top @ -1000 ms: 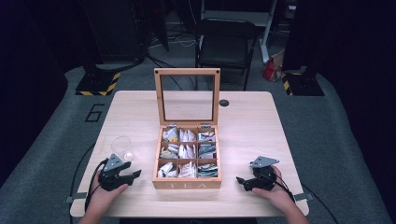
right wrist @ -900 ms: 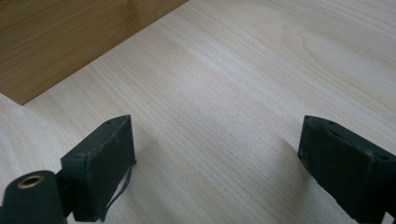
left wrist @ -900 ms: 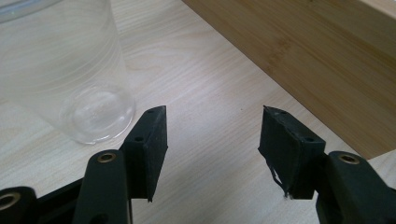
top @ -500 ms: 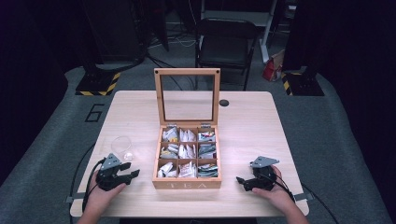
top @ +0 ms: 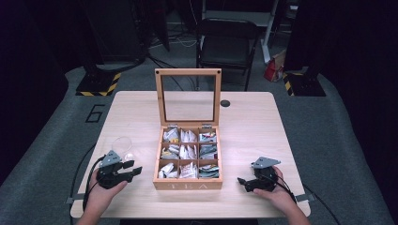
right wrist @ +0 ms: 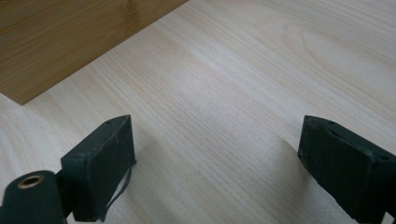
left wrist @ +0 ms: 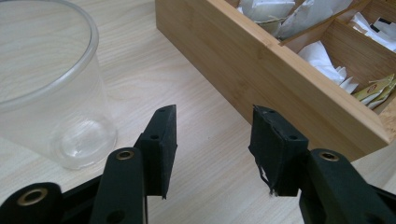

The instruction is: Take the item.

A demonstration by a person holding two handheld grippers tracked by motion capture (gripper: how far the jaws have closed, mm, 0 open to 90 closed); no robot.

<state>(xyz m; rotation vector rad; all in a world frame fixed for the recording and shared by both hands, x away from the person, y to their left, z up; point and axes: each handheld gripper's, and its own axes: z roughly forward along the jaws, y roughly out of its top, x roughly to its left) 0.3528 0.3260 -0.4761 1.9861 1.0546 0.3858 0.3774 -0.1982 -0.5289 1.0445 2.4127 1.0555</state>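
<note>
A wooden tea box [top: 187, 185] stands open mid-table, its glass lid [top: 187, 71] upright and its compartments full of tea bags [top: 188, 151]. A clear plastic cup [top: 121, 145] stands left of it. My left gripper [top: 136, 169] rests just in front of the cup and points at the box. In the left gripper view it [left wrist: 215, 140] is open with nothing between the jaws, which have just been closing; the cup [left wrist: 46, 88] is at left and the box [left wrist: 280, 60] at right. My right gripper [top: 241, 181] lies right of the box, wide open [right wrist: 215, 154] over bare wood.
The light wood table [top: 253, 122] has a small black disc [top: 225, 103] near its far edge. A black chair [top: 227, 44] stands behind the table. The box wall [right wrist: 70, 37] lies a short way ahead of the right jaws.
My left gripper has edged slightly to the left and its jaws look narrower. The box, the cup and the right gripper have not moved.
</note>
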